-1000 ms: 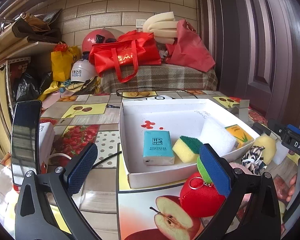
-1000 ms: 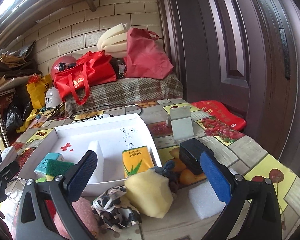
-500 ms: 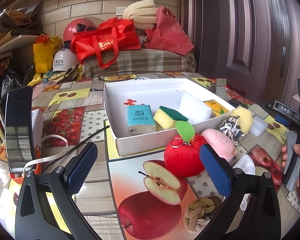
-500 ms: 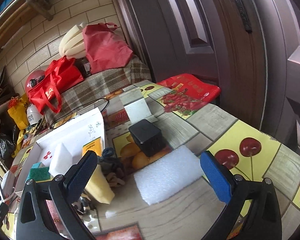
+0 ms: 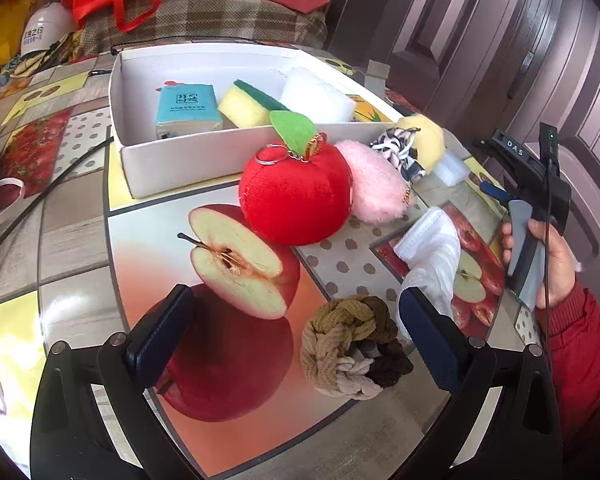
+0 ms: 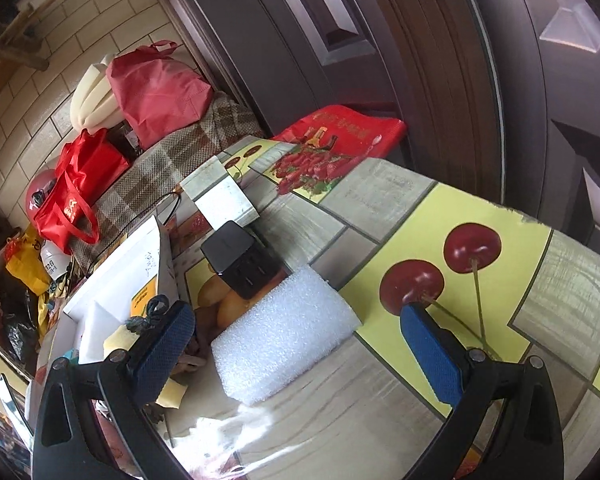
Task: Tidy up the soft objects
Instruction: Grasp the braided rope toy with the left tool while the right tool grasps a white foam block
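In the left wrist view my left gripper (image 5: pixel 296 334) is open and empty, low over the table. A brown braided rope knot (image 5: pixel 352 350) lies between its fingers, nearer the right one. Beyond lie a red plush apple (image 5: pixel 296 196), a pink fluffy ball (image 5: pixel 374 186), a white cloth (image 5: pixel 432 256) and a yellow sponge (image 5: pixel 424 140). The white box (image 5: pixel 172 164) holds a blue tissue pack (image 5: pixel 186 110), a yellow-green sponge (image 5: pixel 246 106) and white foam (image 5: pixel 316 98). My right gripper (image 6: pixel 296 346) is open and empty, with a white foam block (image 6: pixel 284 340) between its fingers.
A black cube (image 6: pixel 240 264) and a small grey card stand (image 6: pixel 224 200) sit just behind the foam block. The white box (image 6: pixel 116 280) is to its left. A black cable (image 5: pixel 40 196) runs across the table's left side. The table edge and a dark door are at the right.
My left gripper has dropped and tilted down toward the rope knot. My right gripper has moved closer, so the foam block now lies between its fingers.
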Demonstrator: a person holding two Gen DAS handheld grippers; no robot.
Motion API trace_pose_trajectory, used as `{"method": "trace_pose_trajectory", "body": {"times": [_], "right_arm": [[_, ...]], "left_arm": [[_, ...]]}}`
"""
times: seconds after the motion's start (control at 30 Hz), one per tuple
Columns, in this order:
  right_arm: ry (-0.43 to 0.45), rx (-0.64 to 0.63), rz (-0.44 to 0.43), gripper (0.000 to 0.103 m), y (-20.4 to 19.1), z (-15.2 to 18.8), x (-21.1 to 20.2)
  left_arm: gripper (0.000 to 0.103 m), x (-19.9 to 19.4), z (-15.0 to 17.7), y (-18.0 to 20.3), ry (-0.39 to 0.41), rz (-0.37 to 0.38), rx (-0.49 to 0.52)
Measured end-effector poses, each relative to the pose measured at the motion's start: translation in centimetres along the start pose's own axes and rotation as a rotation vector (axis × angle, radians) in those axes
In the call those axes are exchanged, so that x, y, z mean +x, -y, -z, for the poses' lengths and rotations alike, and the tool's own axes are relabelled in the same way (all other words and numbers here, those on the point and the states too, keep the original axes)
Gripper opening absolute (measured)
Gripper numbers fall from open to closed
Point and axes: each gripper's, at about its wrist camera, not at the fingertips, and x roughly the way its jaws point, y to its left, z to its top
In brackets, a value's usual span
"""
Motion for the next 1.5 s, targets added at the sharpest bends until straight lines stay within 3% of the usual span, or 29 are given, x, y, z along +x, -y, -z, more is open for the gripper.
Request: {"method": "trace_pose_trajectory", "body": {"times": [0.07, 0.3, 0.47, 0.63, 0.83, 1.13, 1.17, 1.3, 1.37, 1.5], "right_arm": [[-0.009, 0.005, -0.003, 0.103, 0.1, 0.0, 0.1], [-0.102, -0.187, 0.008, 0.103, -2.4, -0.2, 1.6], [-0.132, -0.334, 0.062, 0.103, -2.3, -0.6, 1.7], [-0.176, -0.432, 0.031, 0.103, -2.7, -0.1, 1.7], [-0.213, -0.583, 0.085, 0.103, -5.2, 1.3, 2.8], [-0.241, -0.602, 0.124, 0.1, -5.4, 1.3, 3.8], [-0.234, -0.607, 0.123, 0.092, -5.6, 1.3, 3.7], [-0.224, -0.612, 0.123, 0.091, -5.8, 1.4, 3.6], [-0.203, -0.589, 0.119, 0.091, -5.4, 1.1, 3.2], [-0.116, -0.5, 0.115, 0.091, -4.1, 0.2, 1.5]], "left_arm": [[0.103, -0.2, 0.1, 0.3, 0.007, 0.009, 0.017], [0.103, -1.5, 0.6, 0.6, 0.03, 0.059, 0.043], [0.103, -1.9, 1.5, 2.4, 0.004, 0.081, 0.161], [0.103, -1.4, 1.9, 4.4, -0.019, 0.038, 0.259], [0.102, -1.1, 1.9, 4.0, -0.029, 0.002, 0.249], [0.095, 0.3, 2.0, 4.2, -0.087, -0.043, 0.261], [0.089, 0.4, 2.0, 4.4, -0.086, -0.055, 0.269], [0.047, 0.1, 2.2, 4.9, -0.065, -0.069, 0.304], [0.04, 0.0, 2.2, 4.9, -0.057, -0.082, 0.303], [0.04, -0.8, 1.9, 3.8, -0.012, -0.135, 0.243]]}}
